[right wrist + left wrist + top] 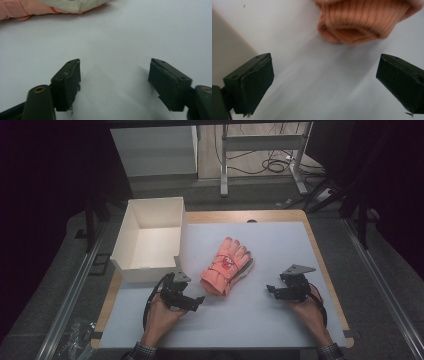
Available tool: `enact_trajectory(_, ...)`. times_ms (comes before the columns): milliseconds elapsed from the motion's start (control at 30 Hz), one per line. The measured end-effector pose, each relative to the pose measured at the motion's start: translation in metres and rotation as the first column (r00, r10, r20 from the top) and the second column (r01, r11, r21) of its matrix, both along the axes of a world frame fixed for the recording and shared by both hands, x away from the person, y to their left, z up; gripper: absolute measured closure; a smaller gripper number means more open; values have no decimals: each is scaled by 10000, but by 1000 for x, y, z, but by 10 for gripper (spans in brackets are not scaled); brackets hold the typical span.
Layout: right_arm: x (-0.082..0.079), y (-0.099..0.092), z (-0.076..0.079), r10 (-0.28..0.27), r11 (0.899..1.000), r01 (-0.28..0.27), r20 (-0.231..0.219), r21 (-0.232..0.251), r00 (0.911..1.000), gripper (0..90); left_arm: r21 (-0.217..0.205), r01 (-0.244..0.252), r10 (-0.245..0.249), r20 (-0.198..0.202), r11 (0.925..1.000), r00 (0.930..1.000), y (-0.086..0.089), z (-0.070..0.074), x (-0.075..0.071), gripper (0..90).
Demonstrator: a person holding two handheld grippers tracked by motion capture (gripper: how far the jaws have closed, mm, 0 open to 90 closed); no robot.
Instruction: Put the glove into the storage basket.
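A pink-orange glove (227, 265) lies flat in the middle of the white table mat, fingers pointing away, ribbed cuff toward me. My left gripper (200, 300) sits just left of the cuff and points at it, open with nothing between its jaws. In the left gripper view the ribbed cuff (354, 23) lies a short way ahead of the left gripper (324, 82). My right gripper (270, 290) rests to the right of the glove, open and empty. Ahead of the right gripper (115, 80) in its own view, the glove's edge (50, 7) shows at the top left.
An open white box (150, 240) stands at the mat's back left, close to my left hand. The mat (280, 245) covers a wooden table whose edges show around it. Cables and a metal stand (260, 150) lie on the floor beyond.
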State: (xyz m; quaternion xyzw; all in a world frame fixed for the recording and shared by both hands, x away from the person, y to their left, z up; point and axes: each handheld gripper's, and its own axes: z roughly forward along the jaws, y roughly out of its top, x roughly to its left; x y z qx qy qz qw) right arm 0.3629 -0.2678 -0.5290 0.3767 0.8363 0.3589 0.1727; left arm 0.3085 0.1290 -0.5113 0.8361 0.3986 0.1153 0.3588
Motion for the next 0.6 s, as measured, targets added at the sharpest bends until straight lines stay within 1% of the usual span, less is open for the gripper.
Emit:
enact_trajectory(33, 0, 0, 0, 30, 10000, -30, 21, -11, 10000, 250, 3, 31, -31, 8, 10000, 10000, -1, 3, 1, 14)
enact_trajectory(67, -2, 3, -1, -5, 9994, 13, 224, -359, 9997, 207, 47, 120, -120, 4, 9999, 9999, -4, 7, 2, 10)
enact_trajectory(100, -1, 3, -1, -164, 9991, 172, 193, -381, 9997, 183, 7, 160, -160, 10, 9999, 9999, -5, 10, 3, 8)
enact_trajectory(133, -1, 3, -1, -164, 9991, 172, 193, -381, 9997, 183, 7, 160, -160, 10, 9999, 9999, -5, 10, 3, 5)
enact_trajectory(167, 0, 1, -1, -184, 9995, 186, 83, -256, 9998, 181, -112, 269, -270, -32, 9996, 9996, -8, 16, 5, 2)
enact_trajectory(200, 0, 1, -1, -184, 9995, 186, 83, -256, 9998, 181, -112, 269, -270, -32, 9996, 9996, -8, 16, 5, 1)
enact_trajectory(267, -1, 2, -2, -180, 9992, 185, 127, -354, 9998, 180, -235, 320, -322, -67, 9992, 9995, -11, 21, 7, 1)
enact_trajectory(300, -1, 2, -2, -175, 9993, 179, 116, -325, 9998, 180, -258, 337, -340, -93, 9991, 9994, -14, 24, 9, 1)
enact_trajectory(400, -1, 2, -2, -177, 9993, 181, 123, -326, 9998, 180, -256, 360, -361, -58, 9990, 9993, -20, 29, 13, 0)
enact_trajectory(467, -1, 2, -2, -174, 9993, 178, 124, -322, 9998, 180, -279, 461, -463, -69, 9985, 9989, -26, 33, 18, 0)
enact_trajectory(600, -1, 2, -2, -179, 9993, 183, 125, -318, 9998, 180, -99, 537, -537, -38, 9985, 9985, -40, 40, 28, 0)
